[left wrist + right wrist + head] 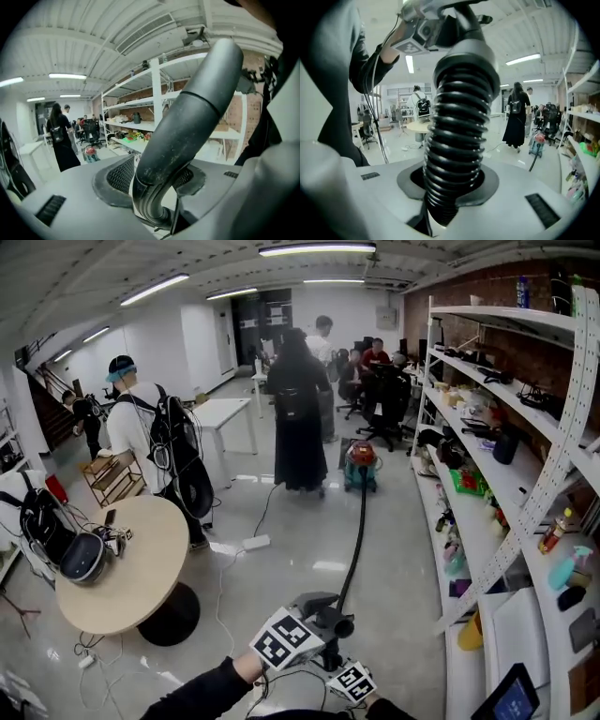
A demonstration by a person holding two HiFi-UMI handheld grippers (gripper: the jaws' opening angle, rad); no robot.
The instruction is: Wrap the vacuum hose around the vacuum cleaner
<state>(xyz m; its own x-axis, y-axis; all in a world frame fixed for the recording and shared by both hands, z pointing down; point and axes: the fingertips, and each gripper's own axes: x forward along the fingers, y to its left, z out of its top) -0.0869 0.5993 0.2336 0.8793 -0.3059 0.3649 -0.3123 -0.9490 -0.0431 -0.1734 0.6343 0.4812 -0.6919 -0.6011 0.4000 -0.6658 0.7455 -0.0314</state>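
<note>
Holding the near end of the vacuum hose [354,540], the left gripper [154,206] clamped on its smooth curved tube [187,131] and the right gripper [450,197] on the ribs [454,140] beside it, both stand well apart from the vacuum cleaner [361,463], straight ahead along the hose across the floor [300,512].

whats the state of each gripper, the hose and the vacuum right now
vacuum hose: stretched out across the floor, not wrapped
vacuum cleaner: upright on the floor, at the hose's far end
left gripper: shut on the vacuum hose's smooth grey end
right gripper: shut on the vacuum hose's ribbed part
</note>
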